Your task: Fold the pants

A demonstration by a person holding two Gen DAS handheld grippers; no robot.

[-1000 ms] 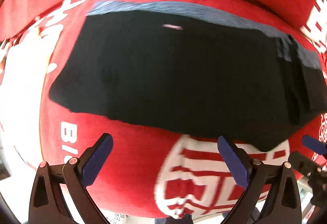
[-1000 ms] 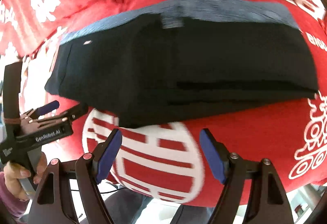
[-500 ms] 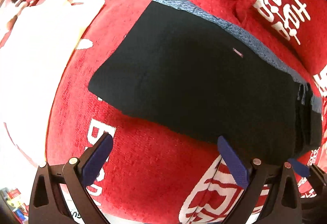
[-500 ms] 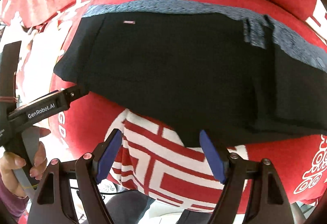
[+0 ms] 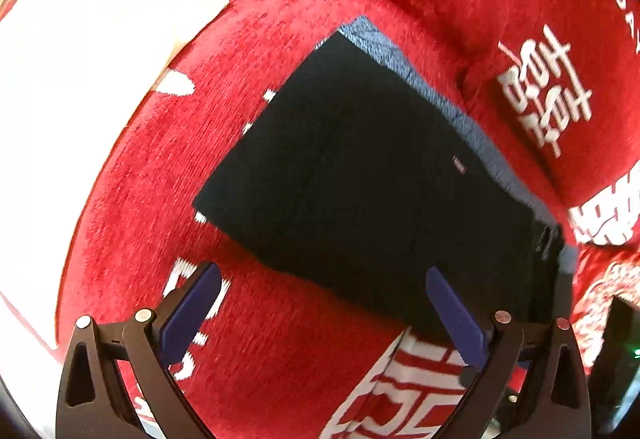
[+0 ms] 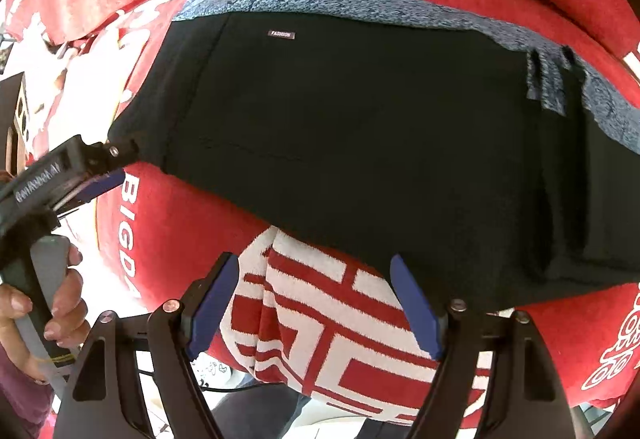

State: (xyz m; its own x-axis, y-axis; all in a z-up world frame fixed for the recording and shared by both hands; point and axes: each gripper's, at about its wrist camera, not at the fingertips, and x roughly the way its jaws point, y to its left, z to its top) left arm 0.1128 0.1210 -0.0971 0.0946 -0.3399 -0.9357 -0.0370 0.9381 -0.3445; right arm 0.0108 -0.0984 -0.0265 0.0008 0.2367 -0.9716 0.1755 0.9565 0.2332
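Observation:
The black pants (image 5: 384, 191) lie folded into a flat rectangle on a red blanket, with a blue-grey waistband (image 5: 460, 111) along the far edge and stacked layers at the right end. They also show in the right wrist view (image 6: 360, 127), with a small label (image 6: 281, 34). My left gripper (image 5: 320, 303) is open and empty, just in front of the pants' near edge. My right gripper (image 6: 316, 295) is open and empty at the near edge too. The left gripper also appears in the right wrist view (image 6: 100, 167), next to the pants' left corner.
The red blanket (image 5: 280, 39) with white characters covers the whole surface, with a red-and-white square pattern (image 6: 320, 311) at the front edge. A white patch (image 5: 80, 39) lies at the left. A hand (image 6: 44, 303) holds the left gripper's handle.
Both cameras have pulled back and swung; the left view has turned so the pants sit to the right and farther off. The pants lie unchanged. Both grippers stay open.

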